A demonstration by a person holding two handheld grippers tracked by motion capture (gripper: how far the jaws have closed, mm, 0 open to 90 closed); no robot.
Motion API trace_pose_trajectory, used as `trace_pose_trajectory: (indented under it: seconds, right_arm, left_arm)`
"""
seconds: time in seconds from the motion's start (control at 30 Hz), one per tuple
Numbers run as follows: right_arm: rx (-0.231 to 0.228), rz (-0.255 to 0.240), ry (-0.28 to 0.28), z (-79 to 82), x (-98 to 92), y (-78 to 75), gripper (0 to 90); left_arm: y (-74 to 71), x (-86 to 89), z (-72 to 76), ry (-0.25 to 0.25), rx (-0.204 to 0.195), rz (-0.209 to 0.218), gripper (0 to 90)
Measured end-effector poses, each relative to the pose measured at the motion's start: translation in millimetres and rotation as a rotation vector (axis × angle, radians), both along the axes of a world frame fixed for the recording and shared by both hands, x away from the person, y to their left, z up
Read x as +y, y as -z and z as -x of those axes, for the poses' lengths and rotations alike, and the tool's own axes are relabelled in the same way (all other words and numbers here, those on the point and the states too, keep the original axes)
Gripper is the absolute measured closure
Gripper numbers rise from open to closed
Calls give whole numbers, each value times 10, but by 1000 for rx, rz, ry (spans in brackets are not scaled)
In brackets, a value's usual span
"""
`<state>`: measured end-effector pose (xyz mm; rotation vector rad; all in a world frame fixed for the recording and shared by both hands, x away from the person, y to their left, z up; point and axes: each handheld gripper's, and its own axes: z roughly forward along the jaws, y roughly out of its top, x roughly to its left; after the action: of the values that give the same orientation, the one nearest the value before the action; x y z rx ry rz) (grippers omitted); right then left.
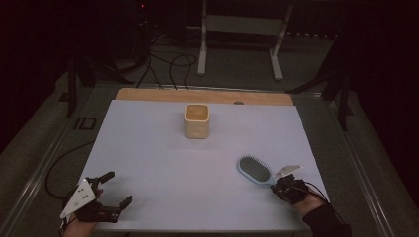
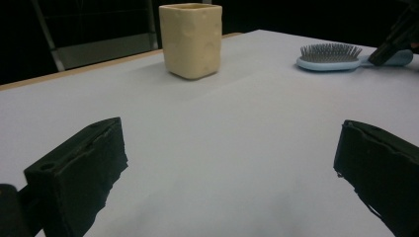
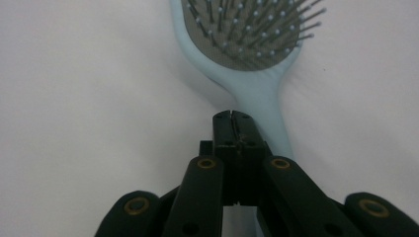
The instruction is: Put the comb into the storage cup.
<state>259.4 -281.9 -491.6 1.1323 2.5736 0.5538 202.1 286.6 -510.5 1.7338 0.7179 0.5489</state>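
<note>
One cream cup (image 1: 196, 121) stands open-topped, contents unclear; nearer you, your right gripper (image 1: 282, 183) pinches the hairbrush (image 1: 255, 169), your left gripper (image 1: 114, 187) spread over bare table (image 1: 163, 163).

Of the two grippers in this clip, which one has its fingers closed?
The right gripper, over the handle of the light blue plastic hairbrush, has its fingers together. The left gripper holds its fingers wide apart over bare white table.

my left gripper (image 2: 232, 173) jaws wide apart, nothing between | cream cup (image 2: 190, 39) upright ahead | blue hairbrush (image 2: 330, 57) far right, handle seemingly pinched by my right gripper (image 2: 395, 42)
</note>
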Motion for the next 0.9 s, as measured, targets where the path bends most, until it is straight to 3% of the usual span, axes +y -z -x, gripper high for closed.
trace_pose_trajectory:
  seconds: [0.13,0.43,0.67,0.83,0.9]
  right_arm:
    - [-2,-6,-9,8,6,-31,900]
    - [-52,0,-38,4,3,-193,900]
    - [-53,2,-76,-41,-4,-304,900]
    - [-14,29,-136,-124,-35,-330,899]
    - [2,28,-144,-156,-46,-340,841]
  left_arm:
    - [-2,1,0,0,-1,-1,0]
    - [3,3,2,-5,2,0,0]
    - [-2,1,7,-1,-1,-5,0]
    - [-2,2,2,-3,0,-1,0]
    - [-3,2,1,-2,-1,-1,0]
